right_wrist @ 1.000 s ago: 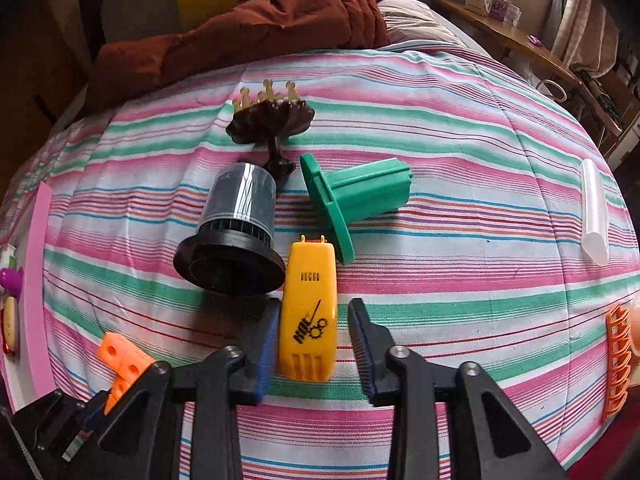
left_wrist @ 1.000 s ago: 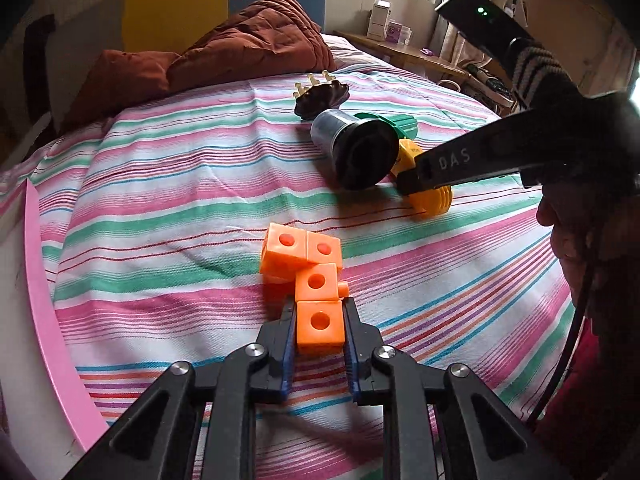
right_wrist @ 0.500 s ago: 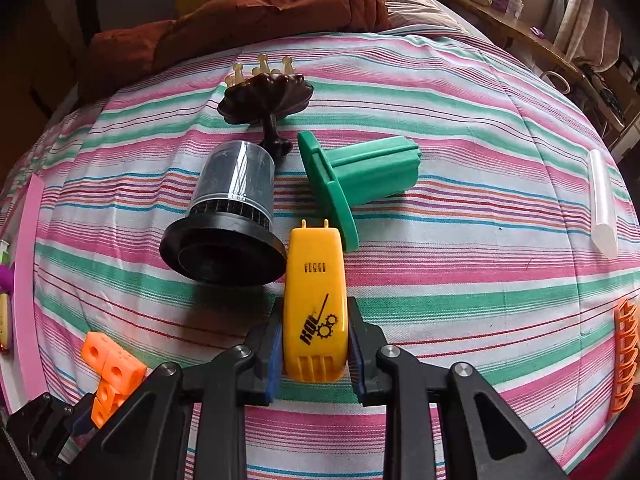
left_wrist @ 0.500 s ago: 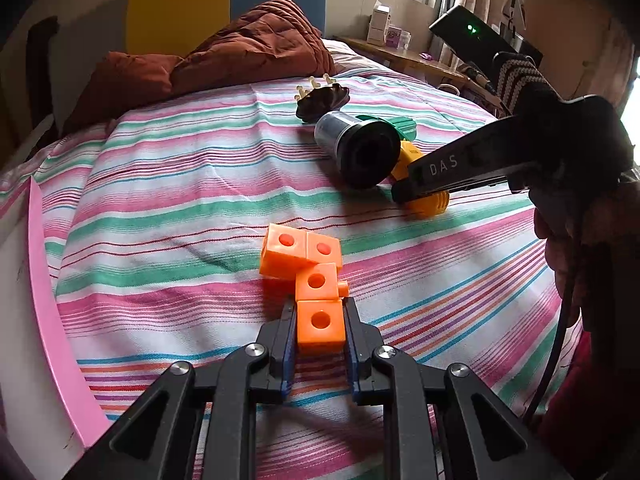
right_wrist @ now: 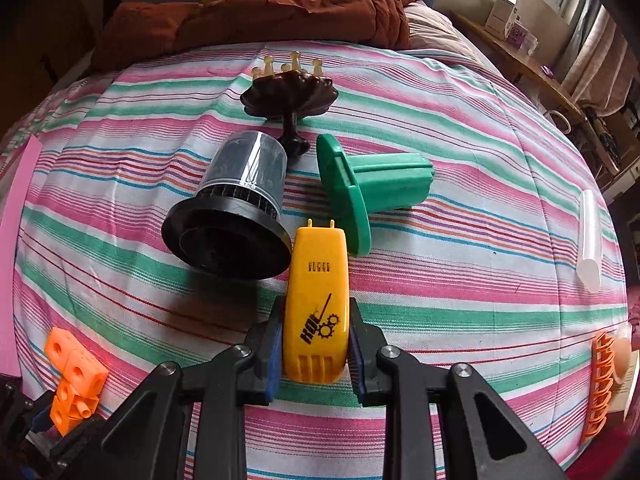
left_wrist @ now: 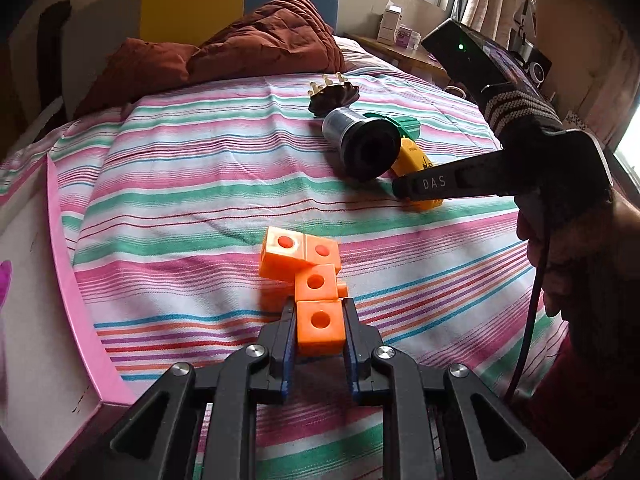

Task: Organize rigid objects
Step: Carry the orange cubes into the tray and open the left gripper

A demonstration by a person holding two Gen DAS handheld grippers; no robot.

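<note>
A: What do the left gripper [left_wrist: 319, 330] jaws hold?
B: They are clamped on the near cube of a chain of orange plastic cubes [left_wrist: 308, 276] on the striped bed [left_wrist: 192, 184].
A: The right gripper [right_wrist: 314, 346]?
B: Closed on a yellow plastic toy casing [right_wrist: 316, 300]. Just beyond lie a black flanged cylinder [right_wrist: 236, 216] to the left, a green flanged plastic piece [right_wrist: 372, 192] to the right, and farther off a dark brown stemmed stand [right_wrist: 290, 96].

Bedsheet [right_wrist: 460, 312]: woven striped cloth, matt. Orange cube block [left_wrist: 320, 326]: smooth plastic, slight sheen. Yellow toy [right_wrist: 316, 316]: glossy plastic. Green spool [right_wrist: 380, 188]: matt plastic. Quilt [left_wrist: 256, 48]: crinkled brown fabric.
</note>
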